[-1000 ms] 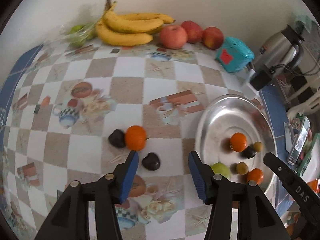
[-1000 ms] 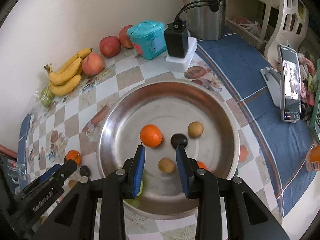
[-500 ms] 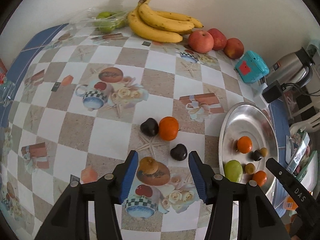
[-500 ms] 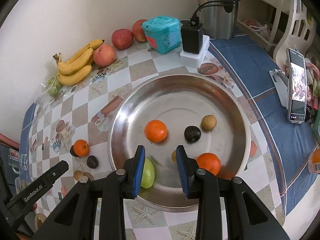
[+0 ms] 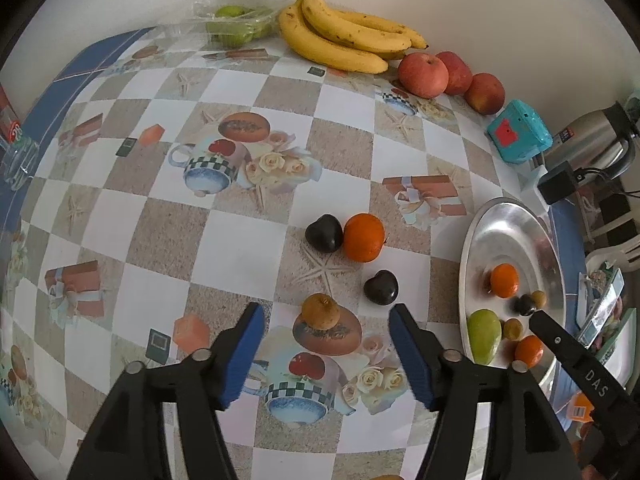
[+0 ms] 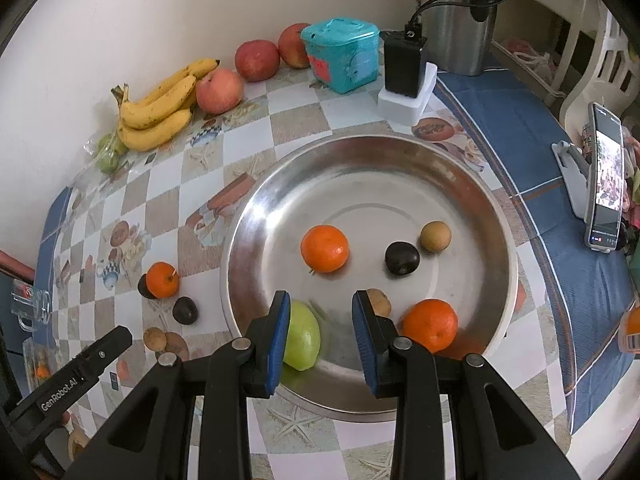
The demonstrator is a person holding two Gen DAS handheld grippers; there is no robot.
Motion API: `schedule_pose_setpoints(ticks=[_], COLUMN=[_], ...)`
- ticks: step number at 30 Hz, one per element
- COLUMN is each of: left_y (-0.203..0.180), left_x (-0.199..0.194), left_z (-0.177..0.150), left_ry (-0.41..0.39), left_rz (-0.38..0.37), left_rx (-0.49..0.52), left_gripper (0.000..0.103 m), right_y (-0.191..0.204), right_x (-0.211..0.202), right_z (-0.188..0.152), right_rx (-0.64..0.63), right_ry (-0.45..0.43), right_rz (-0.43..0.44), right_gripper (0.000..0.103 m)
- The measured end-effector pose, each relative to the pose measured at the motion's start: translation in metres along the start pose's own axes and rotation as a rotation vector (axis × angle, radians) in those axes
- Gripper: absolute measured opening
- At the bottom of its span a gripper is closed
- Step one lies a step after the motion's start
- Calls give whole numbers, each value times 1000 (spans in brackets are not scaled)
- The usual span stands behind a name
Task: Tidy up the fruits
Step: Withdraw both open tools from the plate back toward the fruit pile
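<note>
My left gripper (image 5: 326, 334) is open and empty above the table, just short of a small brown fruit (image 5: 320, 311). Beyond it lie two dark plums (image 5: 381, 287) (image 5: 324, 233) and an orange (image 5: 363, 237). My right gripper (image 6: 321, 326) is open and empty over the near side of the steel plate (image 6: 248, 236). On the plate lie a green fruit (image 6: 303, 336), two oranges (image 6: 324, 248) (image 6: 430, 324), a dark plum (image 6: 402, 258) and two small brown fruits (image 6: 435, 236) (image 6: 379, 302).
Bananas (image 5: 344, 36), three apples (image 5: 423, 75) and bagged green fruit (image 5: 234, 24) lie along the back wall. A teal box (image 6: 340, 54), a black adapter (image 6: 404, 64) and a steel kettle (image 6: 456, 12) stand behind the plate. A phone (image 6: 606, 176) stands at the right.
Both grippers have drawn back from the fruit, so more of the table and plate shows. The left one has also shifted left, with the small brown fruit now before it. Both stay open.
</note>
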State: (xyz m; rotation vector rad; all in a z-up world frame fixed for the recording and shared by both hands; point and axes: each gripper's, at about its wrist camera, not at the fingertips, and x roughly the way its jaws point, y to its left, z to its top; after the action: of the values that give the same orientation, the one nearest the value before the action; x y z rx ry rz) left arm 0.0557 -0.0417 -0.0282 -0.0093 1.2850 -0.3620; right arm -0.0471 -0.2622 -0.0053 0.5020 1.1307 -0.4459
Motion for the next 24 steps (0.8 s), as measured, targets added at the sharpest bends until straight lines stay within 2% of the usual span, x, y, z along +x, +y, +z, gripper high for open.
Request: schedule_pose_setpoints(ticks=[3,5,8,14,18,24], left_y=[2,3,5,6,6,7], left_x=[5,7,11,15,15,13], left_z=[0,-1,-1,-3,-3,-1], left_ry=[15,18,31,38,34,26], left_rz=[21,29,32,56,62,67], left_rx=[-8,-12,-24,-37,-42,-44], left_gripper=[90,94,100,103,103,103], right_y=[3,5,9,15,18,19], right_x=[4,6,7,10,11,12], right_z=[-1,-2,-3,-5,-5,-4], right_rx=[-15,-29,-47,-79,-96,-106], right_ry=[11,16,15,13,14,12], right_rz=[-15,-24,-40,-64,-78,-85], right_gripper=[59,60,66,68,81,81])
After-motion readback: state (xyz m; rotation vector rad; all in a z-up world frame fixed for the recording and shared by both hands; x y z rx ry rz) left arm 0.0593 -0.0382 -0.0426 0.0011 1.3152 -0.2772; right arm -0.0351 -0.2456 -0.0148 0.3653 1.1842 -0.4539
